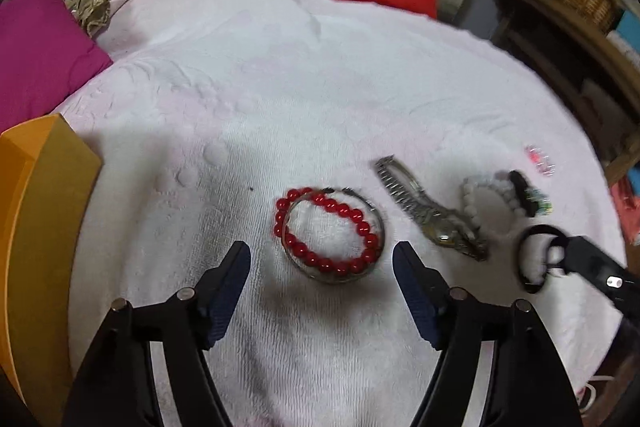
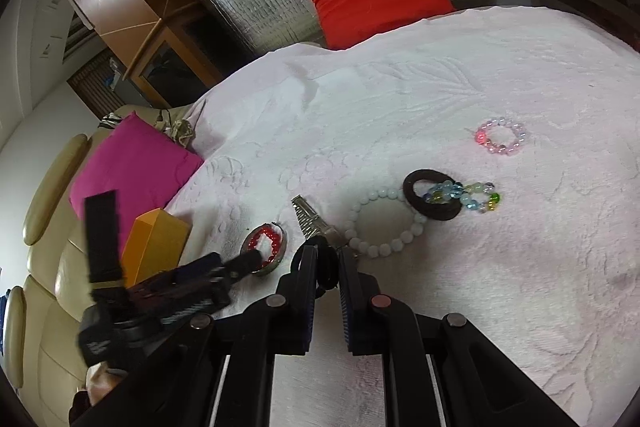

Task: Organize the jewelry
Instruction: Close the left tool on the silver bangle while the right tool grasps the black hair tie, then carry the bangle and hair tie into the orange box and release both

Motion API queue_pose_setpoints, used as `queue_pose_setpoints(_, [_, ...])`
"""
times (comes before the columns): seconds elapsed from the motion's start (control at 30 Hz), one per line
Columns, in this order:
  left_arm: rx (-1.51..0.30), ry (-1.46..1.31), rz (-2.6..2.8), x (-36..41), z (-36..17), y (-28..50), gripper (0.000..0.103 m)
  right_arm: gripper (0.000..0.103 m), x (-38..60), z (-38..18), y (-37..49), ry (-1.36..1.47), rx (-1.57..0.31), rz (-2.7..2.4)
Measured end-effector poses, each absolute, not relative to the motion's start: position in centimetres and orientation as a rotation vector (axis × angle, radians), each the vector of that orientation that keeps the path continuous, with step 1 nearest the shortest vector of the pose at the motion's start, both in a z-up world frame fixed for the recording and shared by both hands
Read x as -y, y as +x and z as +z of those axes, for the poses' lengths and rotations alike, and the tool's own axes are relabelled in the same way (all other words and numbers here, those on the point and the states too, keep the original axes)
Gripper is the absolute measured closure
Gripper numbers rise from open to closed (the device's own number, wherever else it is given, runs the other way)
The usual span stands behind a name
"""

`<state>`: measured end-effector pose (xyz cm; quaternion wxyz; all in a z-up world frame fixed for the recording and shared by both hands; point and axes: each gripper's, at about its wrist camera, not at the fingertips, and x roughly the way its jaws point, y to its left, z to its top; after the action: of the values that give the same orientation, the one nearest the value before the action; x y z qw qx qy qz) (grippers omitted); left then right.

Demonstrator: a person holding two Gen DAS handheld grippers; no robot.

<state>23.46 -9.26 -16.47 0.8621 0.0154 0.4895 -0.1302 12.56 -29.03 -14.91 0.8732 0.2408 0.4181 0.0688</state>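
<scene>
A white textured bedspread [image 1: 280, 87] serves as the work surface, and the jewelry is scattered across it. The left hand-held gripper [image 1: 322, 255] is held with its jaws wide apart and nothing between them, poised just short of a red bead bracelet [image 1: 326, 227] that lies inside a silver bangle [image 1: 376, 227]; the two rings are stacked loosely, so they are probably meant to go together. An orange box [image 1: 40, 219] stands at the left edge of the bedspread, near that gripper, and is judged to be the likely container for sorted pieces.

The right hand-held gripper [image 2: 326, 259] is nearly closed, its jaws pinched on a black hair tie [image 2: 326, 273], which hangs as a loop from the tips in the left wrist view. It is held just above the cloth beside a metal-link wristwatch [image 2: 316, 223], presumably lifted clear so that it can be carried off without dragging neighbours.

Further pieces lie untouched: a white bead bracelet [image 2: 384, 223] touching the watch, a second dark hair tie [image 2: 430, 199] overlapping it, a multicoloured glass bead bracelet [image 2: 468, 197] threaded across that tie, and a small pink bead bracelet [image 2: 500, 137] set well apart. The overlaps suggest that separation will be needed before each item can be lifted cleanly. Most of the sorting is judged still to be done.
</scene>
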Motion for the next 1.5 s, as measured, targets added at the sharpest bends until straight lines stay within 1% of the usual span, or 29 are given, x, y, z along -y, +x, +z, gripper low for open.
queue_pose_setpoints(0.1, [-1.059,-0.007,-0.276,9.5,-17.4,24.3,0.029,0.09,29.7,-14.9,12.3,0.511,-0.874,0.138])
queue_pose_setpoints(0.37, [-1.064,-0.057,-0.267,9.3,-18.0,25.1,0.029,0.09,30.6,-14.9,11.7,0.519,-0.877,0.129])
queue_pose_setpoints(0.4, [-1.058,-0.065,-0.267,9.2,-18.0,25.1,0.034,0.091,30.6,-14.9,11.7,0.517,-0.876,0.129])
queue_pose_setpoints(0.47, [-1.05,-0.075,-0.273,8.8,-17.8,25.0,0.042,0.091,30.6,-14.8,11.6,0.518,-0.874,0.13])
queue_pose_setpoints(0.7, [-1.022,-0.079,-0.262,7.4,-17.0,24.4,0.042,0.091,30.1,-14.8,11.7,0.508,-0.882,0.135])
queue_pose_setpoints(0.97, [-0.934,-0.043,-0.269,5.7,-13.5,21.1,0.042,0.09,28.7,-14.6,12.0,0.495,-0.875,0.157])
queue_pose_setpoints(1.2, [-0.852,-0.106,-0.187,1.5,-9.2,16.6,0.042,0.09,25.5,-14.5,12.9,0.491,-0.87,0.212])
queue_pose_setpoints(1.33, [-0.781,-0.145,-0.13,-2.4,-5.8,13.5,0.042,0.09,21.7,-13.7,13.6,0.507,-0.878,0.305])
queue_pose_setpoints(1.4, [-0.762,-0.131,-0.066,-5.5,-4.4,12.0,0.042,0.09,18.5,-12.7,14.3,0.489,-0.876,0.375])
queue_pose_setpoints(1.5, [-0.768,-0.146,0.022,-10.5,-3.8,10.8,0.042,0.09,13.1,-11.2,15.5,0.445,-0.869,0.463])
